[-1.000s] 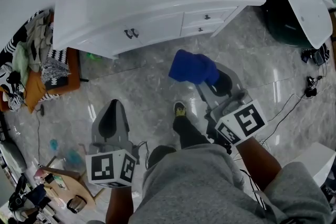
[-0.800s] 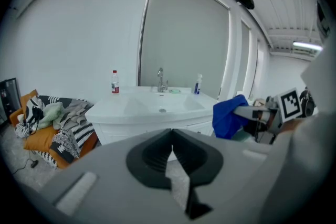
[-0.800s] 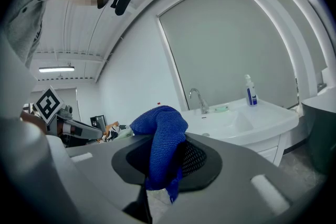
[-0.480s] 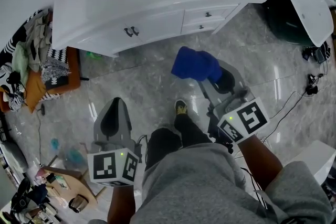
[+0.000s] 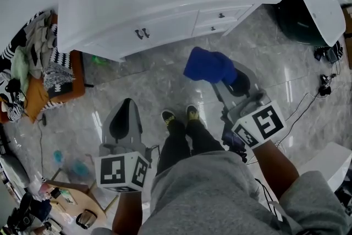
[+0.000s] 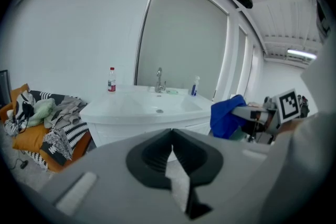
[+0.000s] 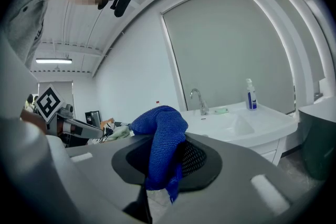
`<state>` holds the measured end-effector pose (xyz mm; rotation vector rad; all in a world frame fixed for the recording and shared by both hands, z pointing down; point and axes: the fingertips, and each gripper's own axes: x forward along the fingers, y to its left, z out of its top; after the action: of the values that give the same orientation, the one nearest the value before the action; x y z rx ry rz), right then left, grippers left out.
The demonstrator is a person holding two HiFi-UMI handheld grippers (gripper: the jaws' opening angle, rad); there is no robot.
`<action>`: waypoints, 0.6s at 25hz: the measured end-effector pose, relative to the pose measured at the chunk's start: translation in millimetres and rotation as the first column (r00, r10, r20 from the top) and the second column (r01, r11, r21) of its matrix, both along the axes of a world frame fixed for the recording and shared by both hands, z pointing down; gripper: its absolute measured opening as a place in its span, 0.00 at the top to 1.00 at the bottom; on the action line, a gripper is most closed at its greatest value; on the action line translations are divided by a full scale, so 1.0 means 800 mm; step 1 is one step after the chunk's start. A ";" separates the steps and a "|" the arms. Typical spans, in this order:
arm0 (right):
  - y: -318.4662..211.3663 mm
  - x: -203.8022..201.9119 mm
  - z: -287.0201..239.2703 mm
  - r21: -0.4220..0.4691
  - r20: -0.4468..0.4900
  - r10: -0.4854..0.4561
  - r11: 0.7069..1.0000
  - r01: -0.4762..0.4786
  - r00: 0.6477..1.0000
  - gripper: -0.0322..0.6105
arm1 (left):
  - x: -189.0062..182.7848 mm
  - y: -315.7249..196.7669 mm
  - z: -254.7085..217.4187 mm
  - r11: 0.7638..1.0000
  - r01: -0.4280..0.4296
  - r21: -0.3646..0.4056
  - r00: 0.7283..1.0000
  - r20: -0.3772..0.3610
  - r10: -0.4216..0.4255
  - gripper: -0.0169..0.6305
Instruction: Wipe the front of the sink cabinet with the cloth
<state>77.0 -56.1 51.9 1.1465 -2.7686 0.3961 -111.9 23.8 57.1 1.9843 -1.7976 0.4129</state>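
Head view: cloth point(image 5: 208, 65) covers tips of right tool point(image 5: 224, 81).

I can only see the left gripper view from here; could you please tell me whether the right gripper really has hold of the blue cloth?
Observer: Yes. In the right gripper view the blue cloth sits between the jaws of the right gripper, which are shut on it.
Operator: Thanks. Is it touching the cabinet front?
Observer: No. The head view shows bare floor between the cloth and the sink cabinet.
Operator: Anything on that front to wipe around?
Observer: Two dark door handles, side by side.
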 end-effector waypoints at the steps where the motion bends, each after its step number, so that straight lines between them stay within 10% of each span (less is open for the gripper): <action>1: 0.001 -0.006 -0.003 0.005 -0.001 0.006 1.000 -0.006 1.000 0.80 | -0.006 0.000 -0.002 1.000 -0.008 0.004 1.000 0.000 0.008 0.96; 15: -0.008 -0.058 -0.018 0.094 -0.055 0.013 0.996 -0.008 0.998 0.80 | -0.072 -0.004 0.029 0.999 -0.048 0.014 0.999 0.006 0.048 0.96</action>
<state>30.6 -62.3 37.3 1.1739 -2.7611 0.2337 -169.2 20.3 79.9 2.0417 -1.7634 0.4218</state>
